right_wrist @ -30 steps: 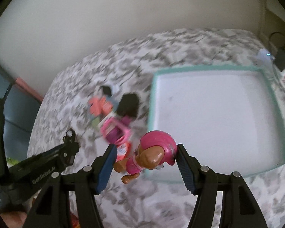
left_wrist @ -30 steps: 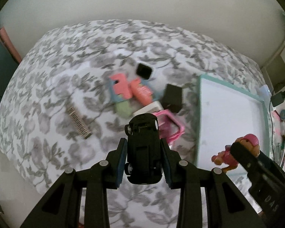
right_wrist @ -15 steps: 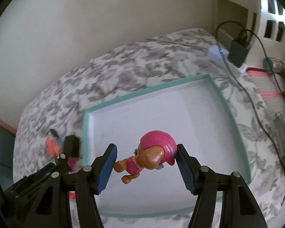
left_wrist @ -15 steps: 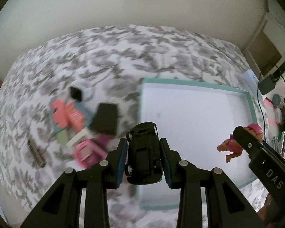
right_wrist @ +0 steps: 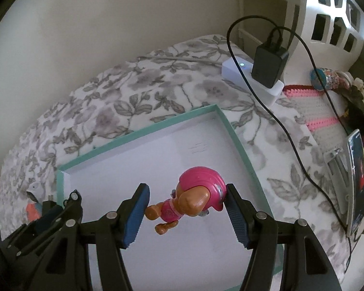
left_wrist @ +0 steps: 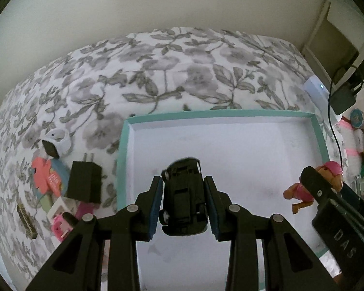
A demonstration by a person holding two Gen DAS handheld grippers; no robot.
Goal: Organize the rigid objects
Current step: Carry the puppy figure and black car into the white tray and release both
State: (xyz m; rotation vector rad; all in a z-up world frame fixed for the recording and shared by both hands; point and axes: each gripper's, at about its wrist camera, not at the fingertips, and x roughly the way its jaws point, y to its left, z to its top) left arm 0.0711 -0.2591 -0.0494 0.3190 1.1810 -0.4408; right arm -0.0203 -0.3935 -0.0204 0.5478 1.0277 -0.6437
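Observation:
My left gripper (left_wrist: 184,208) is shut on a black toy car (left_wrist: 183,200), its blue pads pressing both sides, and it hangs over the white floor of the teal-rimmed tray (left_wrist: 218,114). My right gripper (right_wrist: 185,213) is shut on a pink toy pup figure (right_wrist: 196,201), held sideways by its helmet and paw above the same tray (right_wrist: 143,133). In the left wrist view the pup (left_wrist: 327,181) and the right gripper show at the right edge over the tray's right side. The left gripper's tips (right_wrist: 72,197) show at the lower left of the right wrist view.
Loose items lie left of the tray on the floral bedspread (left_wrist: 157,72): a black charger block (left_wrist: 85,184), a coral and blue toy (left_wrist: 48,177), a pink block (left_wrist: 60,225), a white earbud case (left_wrist: 58,140), a brown comb-like strip (left_wrist: 26,220). A white power strip (right_wrist: 252,80) with black adapter and cable lies right.
Both grippers have swept right from over the toy pile to over the tray and come a little lower, each still holding its toy. The pile now lies left of the left gripper.

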